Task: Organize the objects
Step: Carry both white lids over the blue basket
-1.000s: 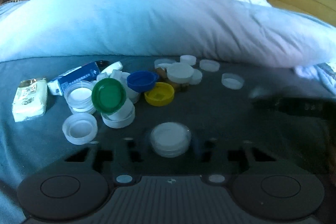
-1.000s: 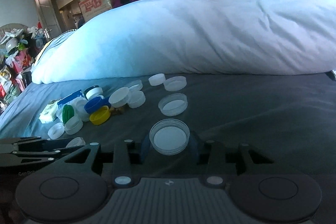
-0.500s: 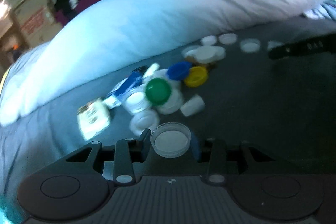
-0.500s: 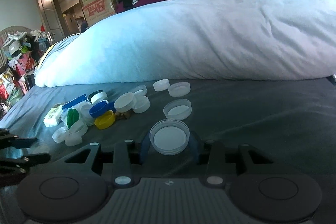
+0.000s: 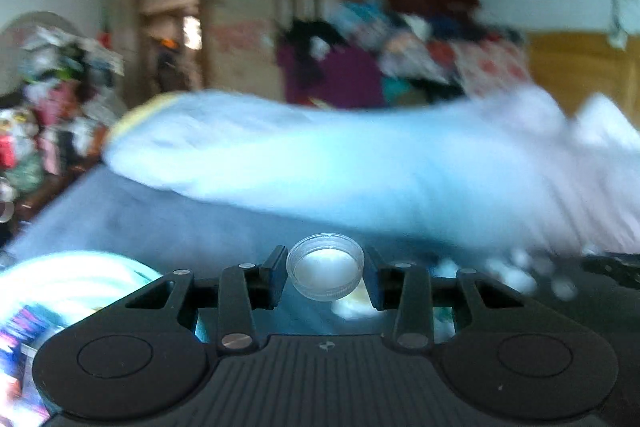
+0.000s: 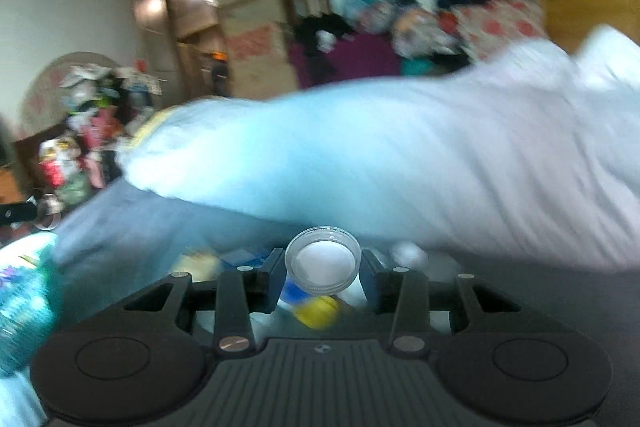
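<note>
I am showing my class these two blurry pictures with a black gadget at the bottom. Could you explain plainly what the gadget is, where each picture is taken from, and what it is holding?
Each picture comes from a camera mounted on a hand-held gripper, looking forward along its two fingers; a person carries one per hand. The black shape at the bottom is the tool itself. The left gripper is shut on a clear plastic lid. The right gripper is shut on a similar clear lid. Beyond lie a dark bedsheet, a pale duvet, and blurred items including a yellow cap. The blur suggests both tools are moving.
</note>
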Motion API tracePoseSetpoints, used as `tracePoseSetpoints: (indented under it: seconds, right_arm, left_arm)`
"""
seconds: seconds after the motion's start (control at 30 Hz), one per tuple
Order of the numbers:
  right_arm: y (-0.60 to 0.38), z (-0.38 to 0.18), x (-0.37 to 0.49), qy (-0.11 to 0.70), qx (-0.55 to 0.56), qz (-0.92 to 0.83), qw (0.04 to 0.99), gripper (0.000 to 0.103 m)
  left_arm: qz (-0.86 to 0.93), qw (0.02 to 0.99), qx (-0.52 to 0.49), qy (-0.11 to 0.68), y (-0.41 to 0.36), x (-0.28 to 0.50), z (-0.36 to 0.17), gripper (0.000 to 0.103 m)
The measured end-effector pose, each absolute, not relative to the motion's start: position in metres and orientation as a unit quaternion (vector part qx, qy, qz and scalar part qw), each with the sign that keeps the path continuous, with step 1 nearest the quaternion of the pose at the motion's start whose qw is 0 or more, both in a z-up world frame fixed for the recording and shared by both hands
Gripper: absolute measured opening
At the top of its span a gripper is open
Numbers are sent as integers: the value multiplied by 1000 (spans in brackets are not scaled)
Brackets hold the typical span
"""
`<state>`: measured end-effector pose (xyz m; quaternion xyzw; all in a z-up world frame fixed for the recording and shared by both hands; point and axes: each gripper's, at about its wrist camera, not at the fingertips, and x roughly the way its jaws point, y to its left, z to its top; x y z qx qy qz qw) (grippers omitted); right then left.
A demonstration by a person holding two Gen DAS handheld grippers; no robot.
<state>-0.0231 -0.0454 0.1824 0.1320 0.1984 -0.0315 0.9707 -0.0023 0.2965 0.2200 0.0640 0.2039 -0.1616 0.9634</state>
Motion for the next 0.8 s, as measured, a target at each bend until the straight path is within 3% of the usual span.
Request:
tracePoseSetpoints:
  seconds: [0.2,0.47,0.8]
  right_arm:
    - [39,257,22,175,114,86,974,42]
    - [188,329,79,184,80,240,950,42]
    - [324,360,101,235,52,318,917,42]
  left_arm:
    - [-50,983,44,173,398,2,274,40]
    - [74,979,7,188,522,0,307,40]
    - [89,962,1,259,576,13,291,40]
